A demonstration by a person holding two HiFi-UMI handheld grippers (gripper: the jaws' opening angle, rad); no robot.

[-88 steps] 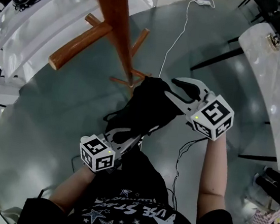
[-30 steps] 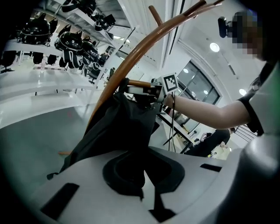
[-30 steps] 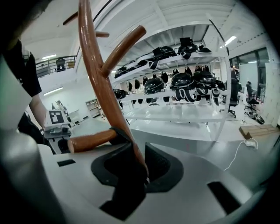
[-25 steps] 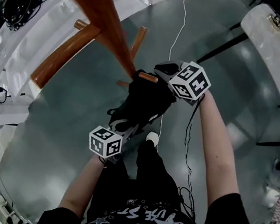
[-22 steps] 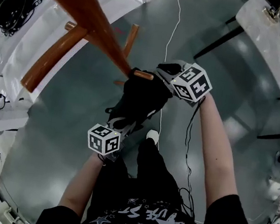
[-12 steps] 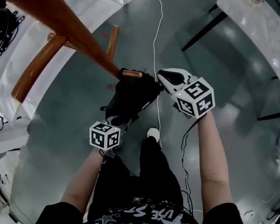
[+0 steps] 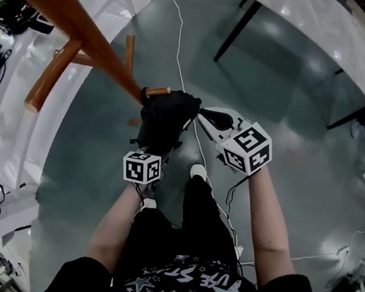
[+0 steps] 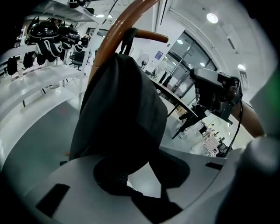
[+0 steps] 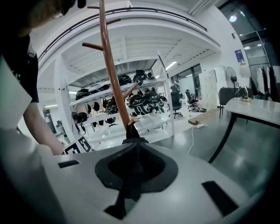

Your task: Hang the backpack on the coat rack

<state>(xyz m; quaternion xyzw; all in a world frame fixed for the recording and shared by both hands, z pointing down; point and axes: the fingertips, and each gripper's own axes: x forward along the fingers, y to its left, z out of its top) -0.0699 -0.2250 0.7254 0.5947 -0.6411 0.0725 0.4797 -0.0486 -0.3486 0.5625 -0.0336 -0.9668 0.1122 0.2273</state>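
left fingers (image 8: 65, 188) just opened, backpack (image 8: 120, 105) hanging ahead

- The coat rack (image 7: 83, 35) pole runs off the head view's upper left corner, so its top is cut off
- Its foot is mostly hidden behind the backpack (image 7: 162, 119)
- The white table (image 7: 329, 41) runs off the top edge
- Dark gear (image 9: 148, 97) on the shelves (image 9: 109, 131) in the right gripper view is too small to identify

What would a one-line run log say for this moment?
backpack: hanging on coat rack peg | left hand-held gripper: jaws just opening, backpack bottom loosely between | right hand-held gripper: shut, empty
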